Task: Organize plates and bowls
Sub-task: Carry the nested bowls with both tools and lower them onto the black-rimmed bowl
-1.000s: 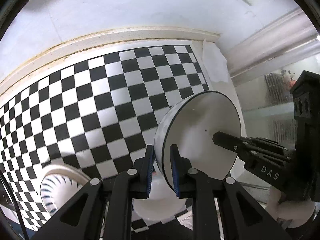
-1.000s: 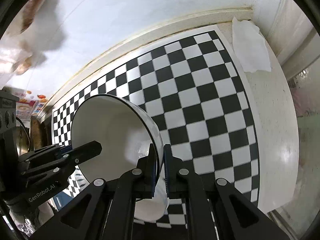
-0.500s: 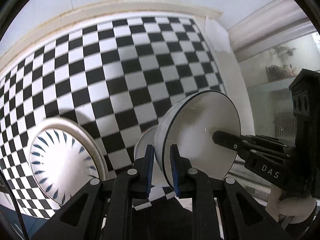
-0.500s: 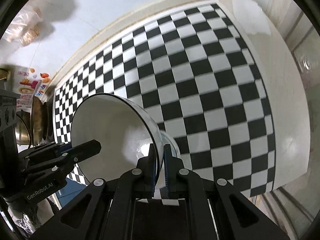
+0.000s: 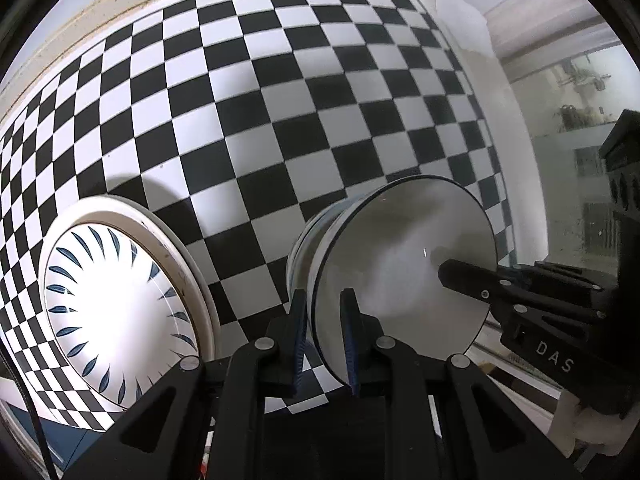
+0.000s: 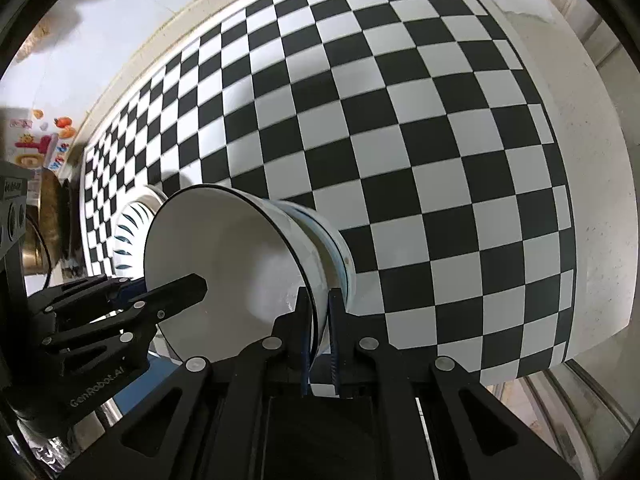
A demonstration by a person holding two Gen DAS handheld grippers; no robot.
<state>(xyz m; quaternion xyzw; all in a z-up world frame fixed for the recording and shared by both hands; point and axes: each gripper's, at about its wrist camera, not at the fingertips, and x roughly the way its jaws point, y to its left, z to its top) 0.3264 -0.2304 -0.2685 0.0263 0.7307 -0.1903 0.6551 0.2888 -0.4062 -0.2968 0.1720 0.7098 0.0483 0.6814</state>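
Left wrist view: white bowl [image 5: 404, 264], pinched at opposite rim edges by left gripper [image 5: 323, 334] and right gripper [image 6: 319, 334], has dropped from above onto a second bowl [image 5: 310, 236] beneath; nesting seems nearly finished. Left of the grippers lies a leaf-patterned plate [image 5: 120, 312] on the checkered cloth [image 5: 280, 92]. Nothing blocks them.

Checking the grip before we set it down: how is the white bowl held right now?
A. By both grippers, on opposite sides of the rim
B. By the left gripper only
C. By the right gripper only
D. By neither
A: the left gripper and the right gripper each pinch the white bowl at the rim, on opposite sides.
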